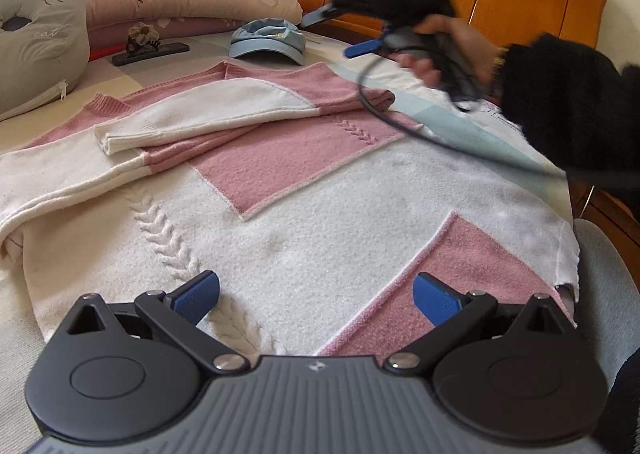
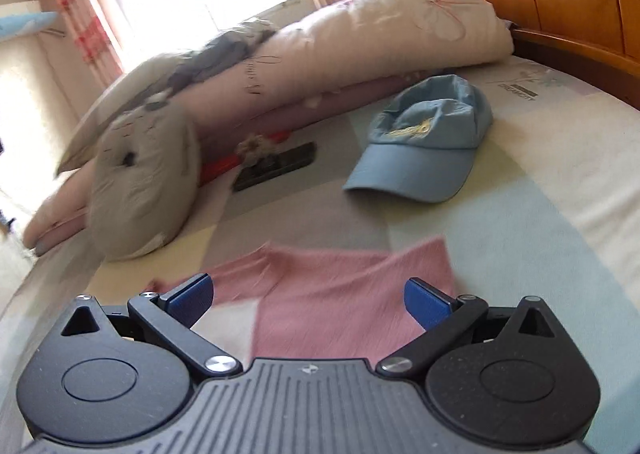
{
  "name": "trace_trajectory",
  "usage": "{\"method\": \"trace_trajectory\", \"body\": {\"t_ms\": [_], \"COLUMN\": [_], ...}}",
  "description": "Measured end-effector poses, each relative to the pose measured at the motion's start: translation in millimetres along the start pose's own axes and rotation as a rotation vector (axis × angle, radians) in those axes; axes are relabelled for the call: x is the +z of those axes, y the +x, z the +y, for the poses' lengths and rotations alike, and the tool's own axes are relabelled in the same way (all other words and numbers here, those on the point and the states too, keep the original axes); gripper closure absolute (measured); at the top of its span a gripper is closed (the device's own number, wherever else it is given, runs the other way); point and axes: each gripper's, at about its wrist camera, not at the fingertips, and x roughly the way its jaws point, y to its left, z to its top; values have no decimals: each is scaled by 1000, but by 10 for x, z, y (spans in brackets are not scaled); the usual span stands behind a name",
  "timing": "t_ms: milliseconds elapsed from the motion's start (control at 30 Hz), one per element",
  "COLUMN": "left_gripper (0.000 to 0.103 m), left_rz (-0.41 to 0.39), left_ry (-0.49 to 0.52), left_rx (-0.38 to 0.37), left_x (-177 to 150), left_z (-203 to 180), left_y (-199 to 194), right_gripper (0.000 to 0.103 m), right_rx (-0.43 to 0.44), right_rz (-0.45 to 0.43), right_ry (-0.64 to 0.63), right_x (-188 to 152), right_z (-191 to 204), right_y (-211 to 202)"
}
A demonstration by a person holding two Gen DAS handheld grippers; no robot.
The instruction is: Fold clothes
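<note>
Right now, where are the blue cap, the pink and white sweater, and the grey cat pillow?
blue cap (image 2: 424, 174): right wrist view, on its brim.
pink and white sweater (image 1: 280, 174): left wrist view, on a pink panel.
grey cat pillow (image 1: 44, 34): left wrist view, on its face.

Pink-and-white block sweater (image 1: 280, 182); light blue cap (image 2: 424, 142).

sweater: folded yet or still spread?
Partly folded. The sweater lies flat on the bed, body spread, with one white sleeve laid across the chest. Neither gripper holds it.
</note>
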Motion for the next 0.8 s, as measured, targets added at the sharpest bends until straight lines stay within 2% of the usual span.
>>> {"method": "trace_trajectory", "body": {"t_ms": [233,333,400,467,567,667,800], "left_gripper": [1,1,1,1,1,1,1], "left_rz": [-12,-13,-10,-7,-2,0,-1], "left_ry": [-16,-19,-12,-5,6,11,6], "left_rx": [-22,-25,-17,-7,7,13,9], "left_x": [-1,1,3,4,3,0,-8], "left_z": [71,79,58,40,12,4,11], "left_y": [8,9,11,7,5,0,-22], "right_gripper": [0,0,0,0,0,0,0], "right_rx": [-62,-72,-56,8,123,197,146], "right_rz": [52,40,31,35,91,183,283], "right_ry": [64,22,16,-2,-50,-77,-96], "right_x": [9,-15,-9,-38,-118,-263,-449], "right_z": [-259,-184,-71,90,376,604,746], "right_y": [696,690,573,445,320,379,601]}}
